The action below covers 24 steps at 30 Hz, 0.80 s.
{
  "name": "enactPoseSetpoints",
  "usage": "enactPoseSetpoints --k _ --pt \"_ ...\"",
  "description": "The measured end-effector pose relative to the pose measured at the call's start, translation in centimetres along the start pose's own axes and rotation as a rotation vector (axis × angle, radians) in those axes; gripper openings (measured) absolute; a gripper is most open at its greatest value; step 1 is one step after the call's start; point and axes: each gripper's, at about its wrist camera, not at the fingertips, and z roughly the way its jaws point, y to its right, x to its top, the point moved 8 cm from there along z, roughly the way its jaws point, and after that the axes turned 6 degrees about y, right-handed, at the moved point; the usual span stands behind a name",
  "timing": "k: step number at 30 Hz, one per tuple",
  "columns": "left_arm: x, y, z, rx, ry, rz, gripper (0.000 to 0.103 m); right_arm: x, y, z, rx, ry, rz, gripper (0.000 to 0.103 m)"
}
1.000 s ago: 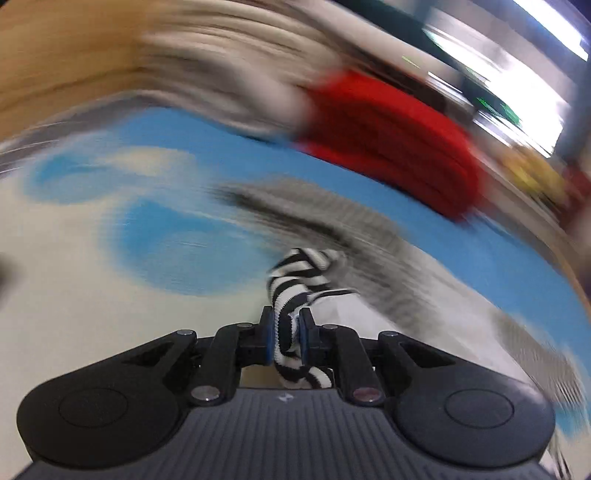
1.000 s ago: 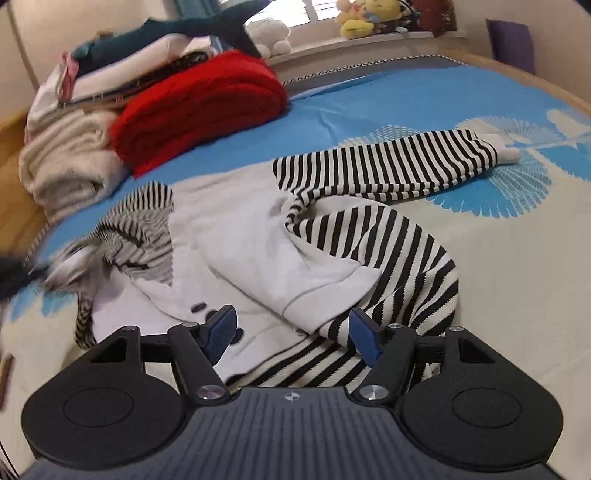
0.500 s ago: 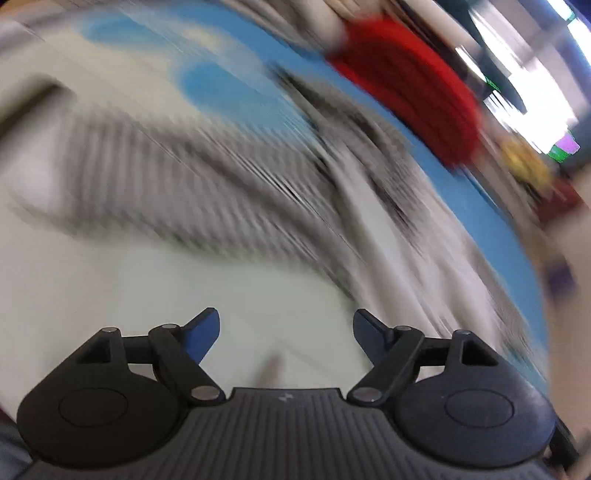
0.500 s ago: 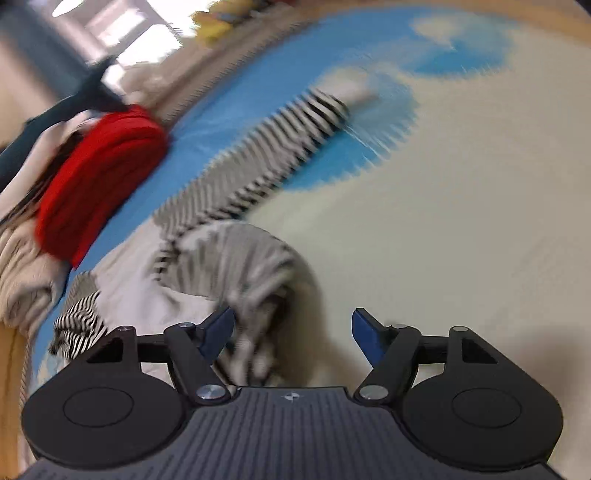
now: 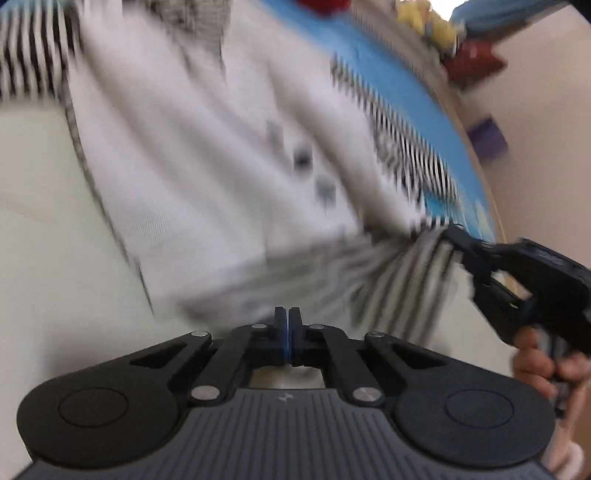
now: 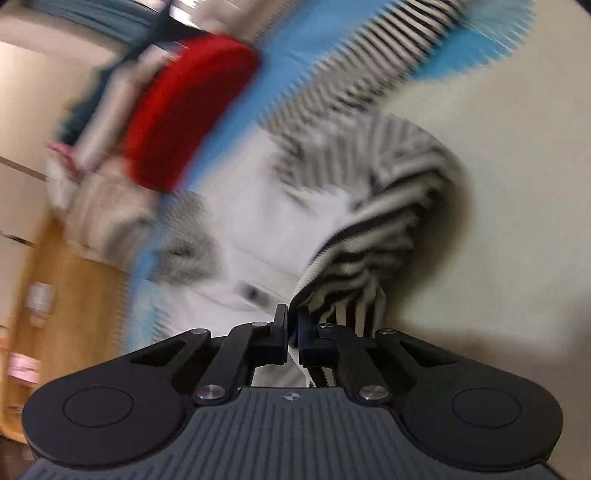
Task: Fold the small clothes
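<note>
A small white and black-striped top lies on the cream and blue bedspread. Both views are blurred by motion. My left gripper is shut at the top's near white hem; whether cloth sits between its pads I cannot tell. My right gripper is shut on the top's striped hem, which rises bunched from its jaws. The right gripper also shows in the left wrist view, pinching the striped edge at the right, a hand behind it.
A folded red garment and a pile of pale clothes lie at the far side of the bed. A wooden bed edge runs on the left. Soft toys sit on a far ledge.
Both grippers were open half a second ago and are now shut at the top's hem. A second ago the left gripper held a striped sleeve, which it has let go.
</note>
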Motion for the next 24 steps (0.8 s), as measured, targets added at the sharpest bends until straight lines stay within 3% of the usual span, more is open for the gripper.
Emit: enactPoseSetpoints --k 2,4,6,8,9,10,13,14,17,19,20,23,24 --pt "2.9 -0.3 -1.1 0.038 0.088 0.005 0.000 1.7 -2.4 0.1 0.094 0.054 -0.004 0.003" --pt "5.2 -0.7 -1.9 0.063 0.133 -0.018 0.000 3.5 -4.2 0.7 0.201 0.106 0.004 0.001" --pt "6.3 -0.4 -3.1 0.070 0.158 0.002 0.004 4.9 -5.9 1.8 0.255 0.132 -0.014 0.001" --pt "5.9 1.3 -3.5 0.018 0.147 0.026 0.029 5.4 -6.5 3.3 0.255 0.118 -0.056 0.001" --pt "5.1 1.9 -3.5 0.005 0.135 0.040 0.057 5.7 -6.3 4.1 0.224 0.111 -0.078 0.001" --pt "3.9 2.4 -3.4 0.006 0.131 0.057 0.071 6.1 -5.7 4.5 0.178 0.105 -0.086 0.003" --pt "0.2 4.1 -2.8 -0.003 0.094 0.094 0.073 7.9 -2.4 3.2 0.004 0.127 -0.087 0.008" --pt "-1.6 4.9 -2.7 -0.035 0.060 0.107 0.073 8.7 -1.2 1.8 -0.037 0.165 -0.087 0.015" --pt "-7.1 6.8 -1.6 -0.157 -0.087 0.127 0.079 10.7 2.7 -3.1 -0.145 0.289 -0.055 0.051" --pt "-9.3 8.4 0.2 -0.235 -0.190 0.142 0.082 11.2 5.5 -5.4 -0.225 0.314 -0.024 0.054" --pt "-9.9 8.9 1.1 -0.235 -0.214 0.156 0.082 11.2 6.9 -6.1 -0.264 0.307 0.009 0.054" --pt "-9.1 9.7 4.6 -0.159 -0.203 0.153 0.080 10.1 9.4 -5.5 -0.258 0.221 0.086 0.054" --pt "-7.8 9.5 5.7 -0.117 -0.176 0.139 0.067 9.5 9.6 -4.9 -0.259 0.191 0.098 0.054"
